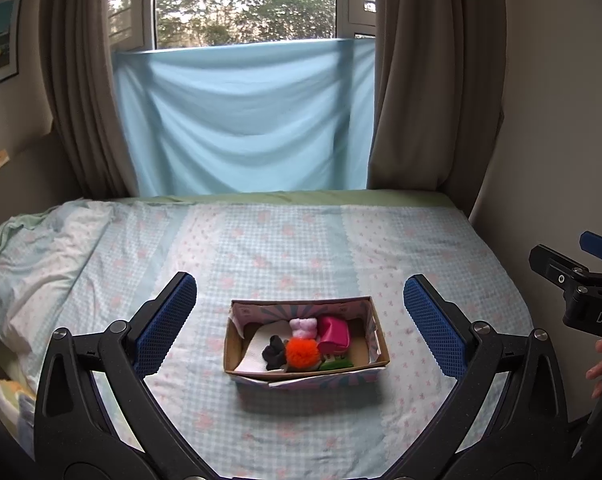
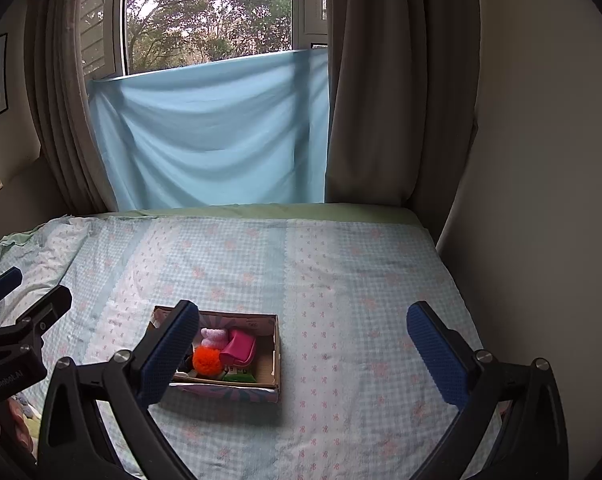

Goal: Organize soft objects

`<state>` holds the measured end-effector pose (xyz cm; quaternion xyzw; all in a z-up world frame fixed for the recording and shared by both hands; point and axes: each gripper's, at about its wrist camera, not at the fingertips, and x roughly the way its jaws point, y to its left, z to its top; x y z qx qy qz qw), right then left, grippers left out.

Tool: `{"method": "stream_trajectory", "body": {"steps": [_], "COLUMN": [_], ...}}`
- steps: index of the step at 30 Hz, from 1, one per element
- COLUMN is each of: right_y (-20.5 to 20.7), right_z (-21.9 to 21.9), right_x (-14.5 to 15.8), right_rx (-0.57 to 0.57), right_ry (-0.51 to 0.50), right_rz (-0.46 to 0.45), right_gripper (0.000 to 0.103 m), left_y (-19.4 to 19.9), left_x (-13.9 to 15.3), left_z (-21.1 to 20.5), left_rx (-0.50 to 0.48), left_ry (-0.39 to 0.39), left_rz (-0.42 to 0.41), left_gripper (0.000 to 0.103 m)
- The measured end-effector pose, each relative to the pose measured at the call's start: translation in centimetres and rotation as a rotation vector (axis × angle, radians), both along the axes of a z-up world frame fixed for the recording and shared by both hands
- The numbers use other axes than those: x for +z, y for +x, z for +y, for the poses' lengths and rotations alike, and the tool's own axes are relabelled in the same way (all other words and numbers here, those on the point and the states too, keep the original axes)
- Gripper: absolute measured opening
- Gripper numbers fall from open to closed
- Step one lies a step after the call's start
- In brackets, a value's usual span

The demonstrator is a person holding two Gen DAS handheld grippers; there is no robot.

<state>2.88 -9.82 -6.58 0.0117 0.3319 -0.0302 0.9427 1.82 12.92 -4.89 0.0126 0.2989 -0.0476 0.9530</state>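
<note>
1. Left wrist: my left gripper (image 1: 299, 312) wide open, empty; box (image 1: 375, 334) on bed (image 1: 281, 240) lies centred between the fingers, apart, holding pompom (image 1: 302, 352), pink toys.
2. Right wrist: my right gripper (image 2: 303, 340) wide open, empty; box (image 2: 276, 344) behind left finger (image 2: 169, 354).

You worked in soft daylight from the window (image 1: 245, 0), the bed (image 1: 301, 248) evenly lit, a faint shadow beside the box (image 1: 307, 376), fisheye edges bowed and vignetted dark.
</note>
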Motion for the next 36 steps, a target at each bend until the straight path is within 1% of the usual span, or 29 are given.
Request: {"method": "stream_trajectory", "body": {"steps": [18,20,23,25,29,32,36], "right_y": [0.2,0.3,0.3,0.3,0.2,0.2,0.2], "right_z": [0.6,0.7,0.8,0.9,1.0,1.0,1.2], "right_x": [0.0,0.0,0.0,0.0,0.0,0.0,0.0], "right_rx": [0.010,0.009,0.004,0.002,0.001,0.002,-0.003], "right_ry": [-0.002,-0.002,-0.004,-0.004,-0.003,-0.004,-0.004], "right_rz": [-0.008,-0.006,-0.006,-0.007,-0.008,-0.007,-0.003], "right_gripper": [0.103,0.103,0.103,0.103,0.103,0.103,0.103], "left_y": [0.0,0.1,0.3,0.3,-0.1,-0.3,-0.6], "left_x": [0.1,-0.1,-0.6,-0.7,-0.7,-0.8,-0.8], "left_z": [0.6,0.5,0.4,0.4,0.7,0.9,1.1], "left_rx": [0.019,0.003,0.012,0.014,0.020,0.037,0.032], "left_ry": [0.022,0.020,0.052,0.056,0.032,0.037,0.032], "left_rz": [-0.018,-0.018,-0.006,-0.006,-0.031,-0.053,-0.069], "left_gripper": [0.103,0.103,0.103,0.103,0.103,0.103,0.103]}}
